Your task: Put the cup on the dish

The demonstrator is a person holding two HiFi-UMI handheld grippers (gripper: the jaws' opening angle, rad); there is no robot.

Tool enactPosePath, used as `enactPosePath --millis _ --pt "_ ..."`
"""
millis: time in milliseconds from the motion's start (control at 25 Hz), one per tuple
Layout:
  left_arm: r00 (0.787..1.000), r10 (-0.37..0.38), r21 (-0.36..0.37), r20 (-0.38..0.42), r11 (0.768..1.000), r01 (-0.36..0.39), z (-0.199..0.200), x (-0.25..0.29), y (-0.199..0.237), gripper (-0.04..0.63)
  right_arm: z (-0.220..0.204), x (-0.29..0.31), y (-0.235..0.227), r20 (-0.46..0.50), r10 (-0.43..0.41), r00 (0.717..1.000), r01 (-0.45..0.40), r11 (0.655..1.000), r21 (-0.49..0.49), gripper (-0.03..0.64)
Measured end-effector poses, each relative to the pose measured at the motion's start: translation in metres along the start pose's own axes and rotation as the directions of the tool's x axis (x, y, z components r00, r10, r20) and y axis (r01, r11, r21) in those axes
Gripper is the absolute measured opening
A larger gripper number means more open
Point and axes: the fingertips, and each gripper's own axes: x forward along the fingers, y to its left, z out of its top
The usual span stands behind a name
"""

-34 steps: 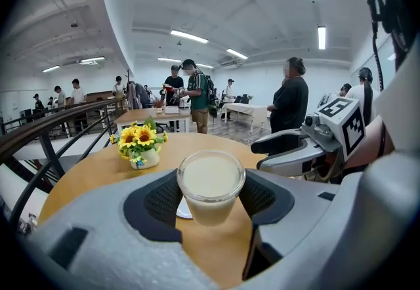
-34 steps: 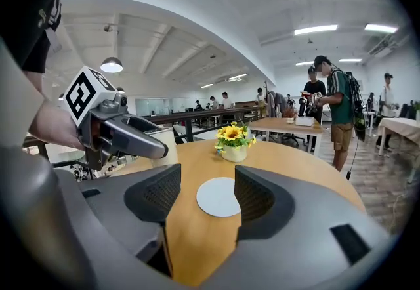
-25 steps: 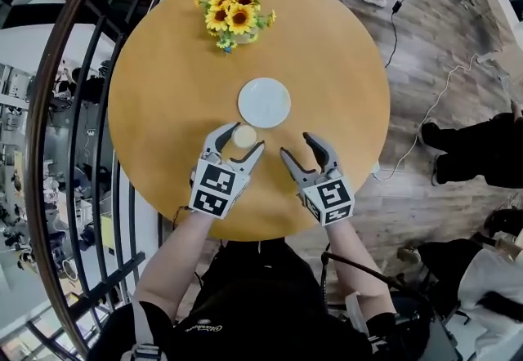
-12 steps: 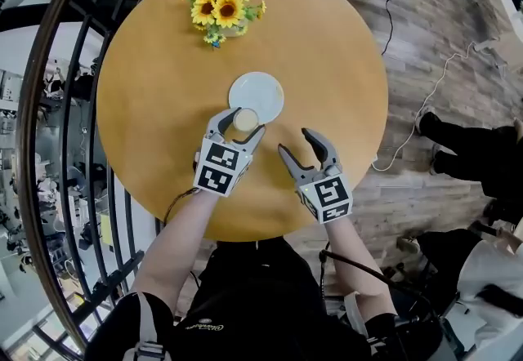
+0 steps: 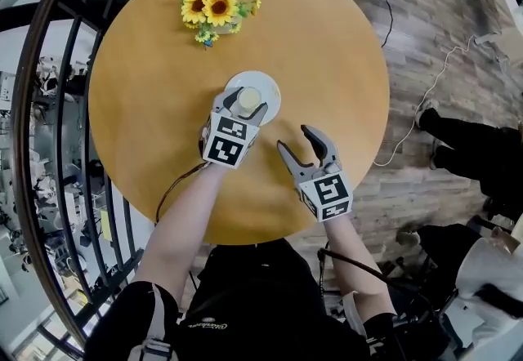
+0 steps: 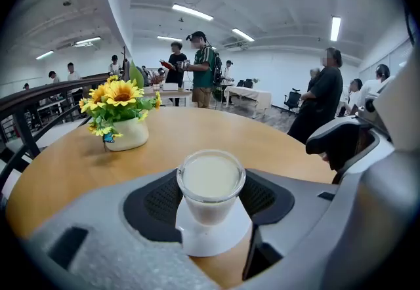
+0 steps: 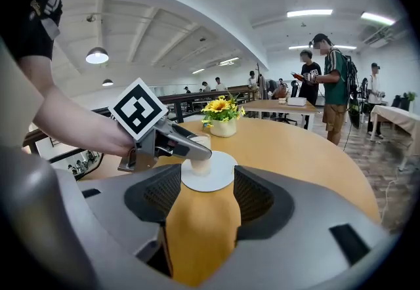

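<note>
Carried up-frame since the earlier picture, the cup (image 5: pixel 249 98) is now clamped in the left gripper (image 5: pixel 246 102). Nearest, the right gripper (image 5: pixel 296 139) is held open and empty. Beyond, the dish (image 5: pixel 270 86) is overlapped by the cup. Setting down and release are called for next.

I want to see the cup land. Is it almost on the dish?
Nearly. Done: the cup is grabbed and over the dish. In hand: the left gripper grips it; I can't tell if it touches yet. Left: set it down and let go. The right gripper waits, open.
</note>
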Motion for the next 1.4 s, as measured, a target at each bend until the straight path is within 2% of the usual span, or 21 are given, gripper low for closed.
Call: enactPosePath --millis 480,840,1400 --pt "0.999 0.002 -0.014 -0.035 1.0 -0.002 -0.004 0.026 0.012 0.265 -0.006 0.01 -0.013 -0.009 -0.005 1.0 0.005 1.0 0.022 0.249" --pt "0.999 0.022 0.031 -0.037 0.999 -0.021 -0.007 0.027 0.014 0.265 -0.009 0.014 -0.016 -0.004 -0.01 1.0 0.01 0.999 0.039 0.249" --pt "0.998 0.056 0.036 0.016 0.998 -0.057 -0.009 0.026 0.015 0.265 -0.013 0.009 -0.012 -0.001 -0.022 1.0 0.022 0.999 0.047 0.249"
